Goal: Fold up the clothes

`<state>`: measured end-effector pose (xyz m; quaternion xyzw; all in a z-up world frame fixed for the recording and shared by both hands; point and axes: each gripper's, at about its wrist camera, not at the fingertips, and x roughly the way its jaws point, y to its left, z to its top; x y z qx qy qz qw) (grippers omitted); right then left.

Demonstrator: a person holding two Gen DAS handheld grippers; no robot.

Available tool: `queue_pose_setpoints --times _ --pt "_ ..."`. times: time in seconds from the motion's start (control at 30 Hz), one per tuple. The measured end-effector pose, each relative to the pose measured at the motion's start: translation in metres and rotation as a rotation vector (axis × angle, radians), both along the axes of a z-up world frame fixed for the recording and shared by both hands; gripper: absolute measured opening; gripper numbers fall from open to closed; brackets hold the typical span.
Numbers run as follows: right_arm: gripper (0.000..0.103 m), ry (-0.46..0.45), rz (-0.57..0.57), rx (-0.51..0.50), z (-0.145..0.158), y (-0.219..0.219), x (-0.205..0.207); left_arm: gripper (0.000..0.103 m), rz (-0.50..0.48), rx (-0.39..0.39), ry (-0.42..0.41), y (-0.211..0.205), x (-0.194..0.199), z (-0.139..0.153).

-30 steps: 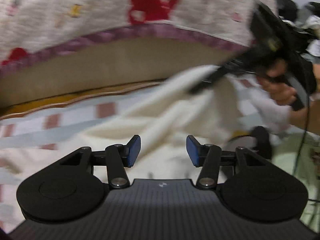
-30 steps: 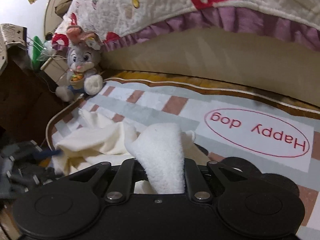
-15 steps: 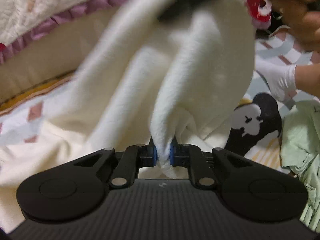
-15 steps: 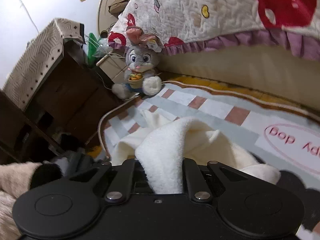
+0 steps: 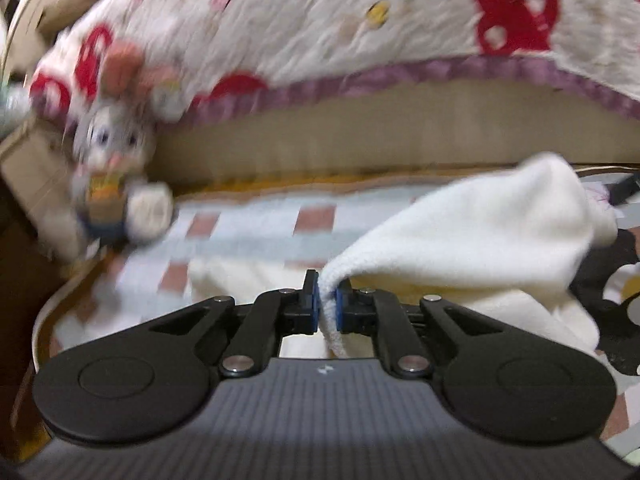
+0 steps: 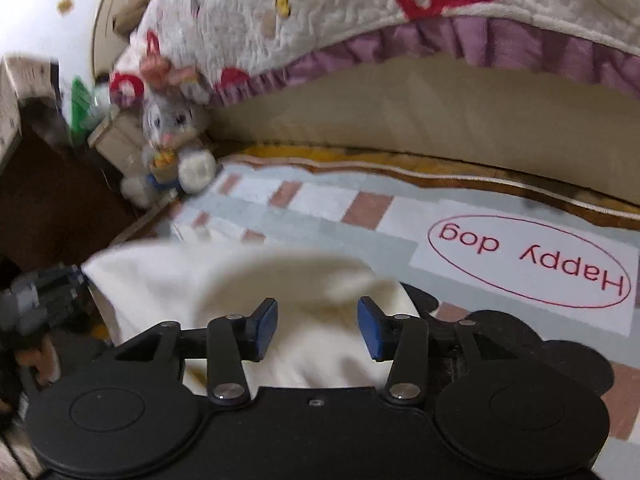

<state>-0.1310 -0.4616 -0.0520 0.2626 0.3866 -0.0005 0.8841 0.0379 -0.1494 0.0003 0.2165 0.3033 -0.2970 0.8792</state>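
Observation:
A cream fleece garment (image 5: pixel 472 232) lies bunched on the checked bed mat (image 5: pixel 256 224). My left gripper (image 5: pixel 327 307) is shut on an edge of it, and the fabric rises to the right from the blue pads. In the right wrist view the same garment (image 6: pixel 192 280) spreads in front of my right gripper (image 6: pixel 317 326), which stands open just above the cloth with nothing pinched. The left gripper (image 6: pixel 52 300) shows blurred at the left edge of that view, holding the garment's corner.
A grey plush rabbit (image 6: pixel 172 148) sits at the mat's far left corner, beside a dark wooden cabinet (image 6: pixel 52 204). A quilt with red prints and a purple frill (image 6: pixel 400 20) hangs over the beige bed side behind. A "Happy dog" print (image 6: pixel 528 260) marks the mat at right.
My right gripper has opened and let go of the garment, which dropped onto the mat. My left gripper, open a second ago, closed on the fabric and has swung left with it.

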Motion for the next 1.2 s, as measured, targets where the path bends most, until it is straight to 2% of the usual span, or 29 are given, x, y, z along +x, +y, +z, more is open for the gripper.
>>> queue_pose_setpoints --times 0.1,0.27,0.37,0.67,0.77,0.83,0.9,0.93,1.1,1.17,1.2 --pt "0.052 0.073 0.075 -0.086 -0.014 0.018 0.009 0.007 0.029 0.034 -0.009 0.009 0.008 -0.008" --pt "0.054 0.137 0.095 -0.021 -0.031 0.026 0.022 0.008 -0.053 0.129 -0.144 0.01 -0.006 -0.012" --pt "0.055 0.153 0.076 0.001 -0.037 0.028 0.029 0.008 -0.081 0.127 -0.137 0.006 -0.01 -0.01" --pt "0.055 0.198 0.006 0.044 -0.054 0.035 0.051 0.01 -0.07 -0.029 0.065 0.019 0.001 -0.01" --pt "0.055 0.212 -0.018 0.059 -0.059 0.038 0.059 0.01 -0.075 -0.13 0.179 0.026 0.005 -0.012" --pt "0.055 0.264 -0.044 0.004 -0.063 0.031 0.063 0.011 -0.113 -0.215 0.256 0.029 0.006 -0.013" --pt "0.055 0.294 -0.016 0.007 -0.067 0.022 0.065 0.026 -0.163 -0.289 0.321 0.03 0.005 -0.014" --pt "0.056 0.302 -0.003 0.035 -0.071 0.02 0.064 0.035 -0.175 -0.283 0.332 0.026 0.002 -0.017" --pt "0.06 0.342 0.04 0.171 -0.1 0.017 0.056 0.048 -0.235 -0.252 0.386 0.008 -0.012 -0.029" --pt "0.061 0.371 0.091 0.186 -0.114 0.023 0.057 0.068 -0.259 -0.239 0.407 0.001 -0.018 -0.034" --pt "0.061 0.386 0.118 0.192 -0.121 0.026 0.057 0.073 -0.271 -0.233 0.418 -0.002 -0.021 -0.036"
